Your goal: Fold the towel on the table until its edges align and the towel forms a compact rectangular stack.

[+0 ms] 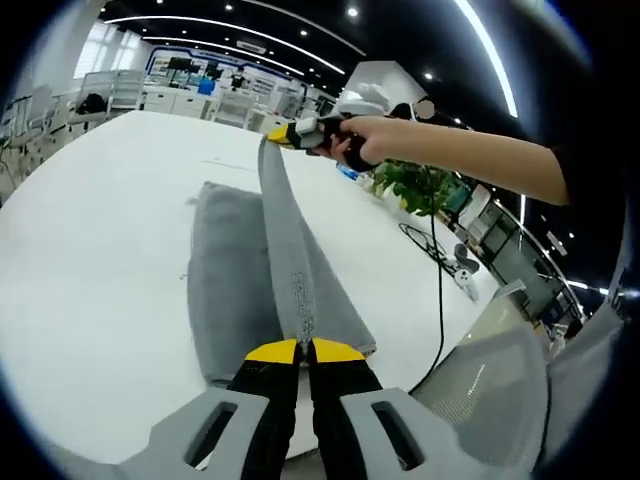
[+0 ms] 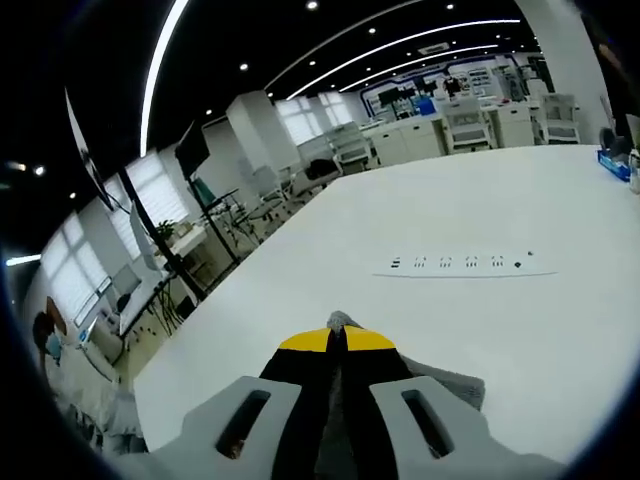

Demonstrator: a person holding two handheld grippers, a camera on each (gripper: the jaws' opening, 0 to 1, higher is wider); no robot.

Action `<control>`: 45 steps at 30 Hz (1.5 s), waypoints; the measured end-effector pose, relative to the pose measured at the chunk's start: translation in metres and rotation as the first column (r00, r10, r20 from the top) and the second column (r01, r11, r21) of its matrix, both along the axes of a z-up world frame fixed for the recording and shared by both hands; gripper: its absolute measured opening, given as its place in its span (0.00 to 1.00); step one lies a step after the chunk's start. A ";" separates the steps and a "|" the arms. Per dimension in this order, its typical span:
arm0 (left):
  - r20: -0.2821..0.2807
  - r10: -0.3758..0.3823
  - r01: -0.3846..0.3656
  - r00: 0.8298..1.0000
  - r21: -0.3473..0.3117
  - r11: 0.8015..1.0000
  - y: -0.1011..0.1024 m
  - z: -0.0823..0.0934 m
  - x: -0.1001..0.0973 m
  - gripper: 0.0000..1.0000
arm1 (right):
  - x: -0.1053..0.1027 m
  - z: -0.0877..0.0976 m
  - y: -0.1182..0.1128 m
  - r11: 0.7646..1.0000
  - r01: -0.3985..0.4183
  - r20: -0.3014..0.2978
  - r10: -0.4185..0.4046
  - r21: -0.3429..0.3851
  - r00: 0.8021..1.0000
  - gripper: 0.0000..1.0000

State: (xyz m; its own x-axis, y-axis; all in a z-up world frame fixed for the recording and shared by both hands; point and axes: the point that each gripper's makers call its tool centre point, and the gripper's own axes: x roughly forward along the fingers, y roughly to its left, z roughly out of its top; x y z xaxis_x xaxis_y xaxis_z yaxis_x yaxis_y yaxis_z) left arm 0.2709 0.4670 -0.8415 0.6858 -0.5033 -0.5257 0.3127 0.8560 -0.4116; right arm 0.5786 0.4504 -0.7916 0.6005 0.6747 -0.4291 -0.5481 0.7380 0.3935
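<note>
On white table (image 1: pixel 90 230), grey towel (image 1: pixel 225 280) lies partly folded, one edge lifted taut. Left gripper (image 1: pixel 303 352) pinches near corner; right gripper (image 1: pixel 285 133) pinches far corner, also seen at (image 2: pixel 336 342). Tension likely keeps edge straight for next fold. Black cable (image 1: pixel 438 300) lies beside towel.

Matt grey cloth towel (image 1: pixel 240 290); smooth white table (image 1: pixel 90 250)

Both grippers (image 1: pixel 303 352) (image 2: pixel 335 340) closed, gripping

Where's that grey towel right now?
The grey towel lies on the white table, its top layer pulled taut between the left gripper and right gripper.
</note>
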 end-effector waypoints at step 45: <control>-0.066 0.014 -0.011 0.998 0.044 0.999 0.049 -0.043 0.007 0.24 | 0.009 -0.062 0.066 0.962 -0.173 0.120 0.201 -0.212 0.972 0.16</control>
State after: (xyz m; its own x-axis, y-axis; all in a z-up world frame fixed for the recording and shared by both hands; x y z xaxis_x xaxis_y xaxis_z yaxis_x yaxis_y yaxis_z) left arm 0.2781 0.5155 -0.8849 0.6546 -0.4701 -0.5920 0.2748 0.8775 -0.3931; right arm 0.5878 0.5165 -0.8538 0.5348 0.6904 -0.4872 -0.7228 0.6724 0.1596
